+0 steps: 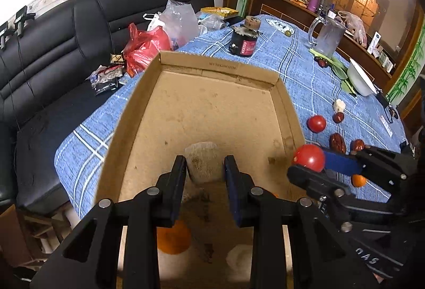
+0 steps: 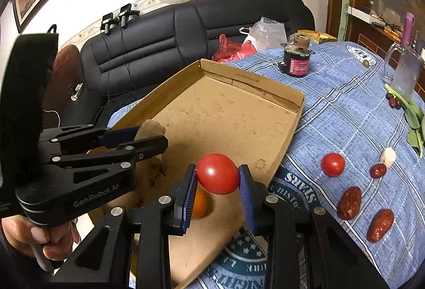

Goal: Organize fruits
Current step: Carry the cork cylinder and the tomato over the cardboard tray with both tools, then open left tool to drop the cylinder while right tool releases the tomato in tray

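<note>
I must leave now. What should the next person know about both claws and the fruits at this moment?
Right claw: shut on a red tomato, above the cardboard tray.
Left claw: shut on a pale, net-wrapped item, over the tray.
Done: an orange lies in the tray.
Left: set down both held items; on the blue cloth remain another tomato and the red dates.

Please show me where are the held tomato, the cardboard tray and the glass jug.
held tomato (image 2: 217, 173), right wrist view, middle of its red skin.
cardboard tray (image 2: 265, 88), right wrist view, on its far wall.
glass jug (image 1: 329, 37), left wrist view, on its body.
</note>
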The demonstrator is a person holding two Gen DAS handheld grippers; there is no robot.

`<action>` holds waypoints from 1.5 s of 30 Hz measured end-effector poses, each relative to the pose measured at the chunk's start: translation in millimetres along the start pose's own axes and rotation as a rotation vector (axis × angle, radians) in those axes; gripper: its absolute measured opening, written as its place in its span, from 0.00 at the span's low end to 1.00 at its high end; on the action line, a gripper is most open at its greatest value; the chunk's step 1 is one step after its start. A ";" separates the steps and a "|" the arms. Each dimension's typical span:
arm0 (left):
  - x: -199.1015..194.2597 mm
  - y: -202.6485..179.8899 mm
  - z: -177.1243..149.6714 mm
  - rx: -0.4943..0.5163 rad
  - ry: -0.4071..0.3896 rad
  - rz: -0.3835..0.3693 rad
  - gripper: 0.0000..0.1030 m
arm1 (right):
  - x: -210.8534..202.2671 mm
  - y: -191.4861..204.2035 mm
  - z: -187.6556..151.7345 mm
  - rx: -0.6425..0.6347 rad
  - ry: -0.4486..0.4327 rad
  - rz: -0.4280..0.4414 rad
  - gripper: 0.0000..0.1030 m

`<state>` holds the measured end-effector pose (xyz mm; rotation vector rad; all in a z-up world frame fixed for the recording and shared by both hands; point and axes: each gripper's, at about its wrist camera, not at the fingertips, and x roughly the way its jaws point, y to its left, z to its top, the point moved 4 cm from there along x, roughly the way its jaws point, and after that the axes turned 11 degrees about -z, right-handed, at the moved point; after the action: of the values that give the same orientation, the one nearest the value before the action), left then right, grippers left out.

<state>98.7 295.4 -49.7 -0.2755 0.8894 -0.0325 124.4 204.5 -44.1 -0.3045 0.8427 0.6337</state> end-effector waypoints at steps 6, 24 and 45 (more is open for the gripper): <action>13.5 10.1 19.0 0.004 0.014 0.027 0.26 | 22.6 2.0 8.2 0.000 0.031 0.010 0.30; 53.4 16.9 12.8 0.013 0.199 0.093 0.27 | 59.6 10.2 -1.3 -0.032 0.115 0.020 0.32; -0.3 -6.0 -1.7 0.007 0.057 0.112 0.43 | -17.0 -14.8 -14.5 0.027 0.010 0.007 0.42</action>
<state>97.7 289.3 -48.9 -0.2187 0.9600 0.0611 116.6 179.1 -40.1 -0.2800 0.8613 0.6275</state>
